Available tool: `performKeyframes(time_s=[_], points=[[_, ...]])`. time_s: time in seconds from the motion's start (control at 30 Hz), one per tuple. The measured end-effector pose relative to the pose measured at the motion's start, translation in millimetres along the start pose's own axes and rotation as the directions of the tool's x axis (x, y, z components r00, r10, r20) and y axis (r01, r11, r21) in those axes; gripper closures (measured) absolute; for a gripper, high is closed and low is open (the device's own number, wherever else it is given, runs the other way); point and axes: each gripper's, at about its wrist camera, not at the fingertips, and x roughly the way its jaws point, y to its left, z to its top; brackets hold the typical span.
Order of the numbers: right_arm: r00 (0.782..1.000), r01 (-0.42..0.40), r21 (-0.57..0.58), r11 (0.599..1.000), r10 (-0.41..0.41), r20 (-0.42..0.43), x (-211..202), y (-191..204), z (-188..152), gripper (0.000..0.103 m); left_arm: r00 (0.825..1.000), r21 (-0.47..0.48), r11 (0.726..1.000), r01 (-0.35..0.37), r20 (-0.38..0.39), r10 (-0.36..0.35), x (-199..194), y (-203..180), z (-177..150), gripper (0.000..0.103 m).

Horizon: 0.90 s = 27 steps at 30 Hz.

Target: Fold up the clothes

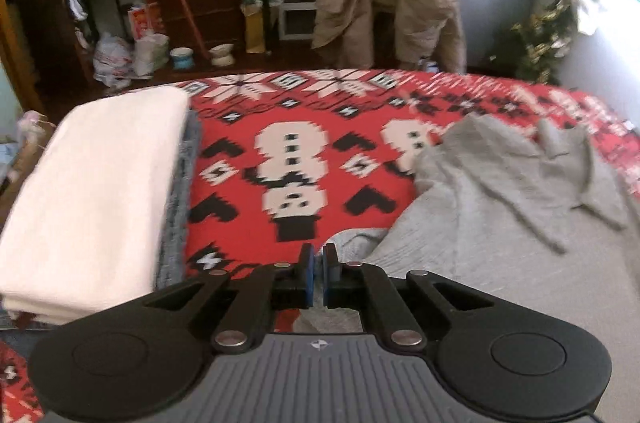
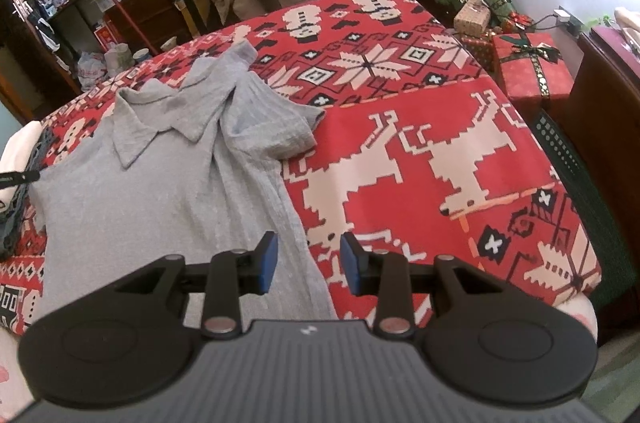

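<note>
Left gripper (image 1: 319,263) pads together, nothing visibly pinched | right gripper (image 2: 307,260) spread over shirt (image 2: 160,191) hem edge | shirt lies rumpled on bedspread (image 2: 440,143), sleeve doubled | risk: pinching bedspread too, or folding in creases | folded stack (image 1: 92,199) left.

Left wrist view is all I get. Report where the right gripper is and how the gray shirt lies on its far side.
Observer: The right gripper is open, its fingers apart over the gray shirt's right edge near the hem.
Operator: Describe the collar.
Observer: The collar lies spread open at the shirt's far end.
Operator: Check the sleeve on that side.
Observer: The short sleeve is bunched and creased, its cuff resting on the red blanket.
</note>
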Motion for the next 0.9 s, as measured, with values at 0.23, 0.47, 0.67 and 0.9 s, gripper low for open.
performKeyframes(time_s=[0.23,0.47,0.67,0.9], points=[[1.0,0.014,0.009,1.0,-0.014,0.006,-1.1,-2.5,1.3,0.063,0.999,-0.106,0.994,-0.035,-0.005,0.035,-6.5,15.8,-11.2,0.098],[0.999,0.018,0.016,1.0,-0.018,0.032,11.3,-3.4,14.7,0.059,0.999,-0.207,0.977,-0.045,-0.003,0.045,-16.2,33.8,-15.5,0.091],[0.997,0.018,0.036,0.999,-0.02,0.074,36.6,-8.6,43.6,0.059,0.999,-0.204,0.979,-0.022,0.026,0.028,-36.9,33.0,-15.9,0.078],[0.997,0.025,0.023,0.999,-0.026,0.078,90.4,-14.6,81.8,0.073,0.996,-0.161,0.986,0.036,0.086,-0.022,-70.4,6.3,-32.9,0.078]])
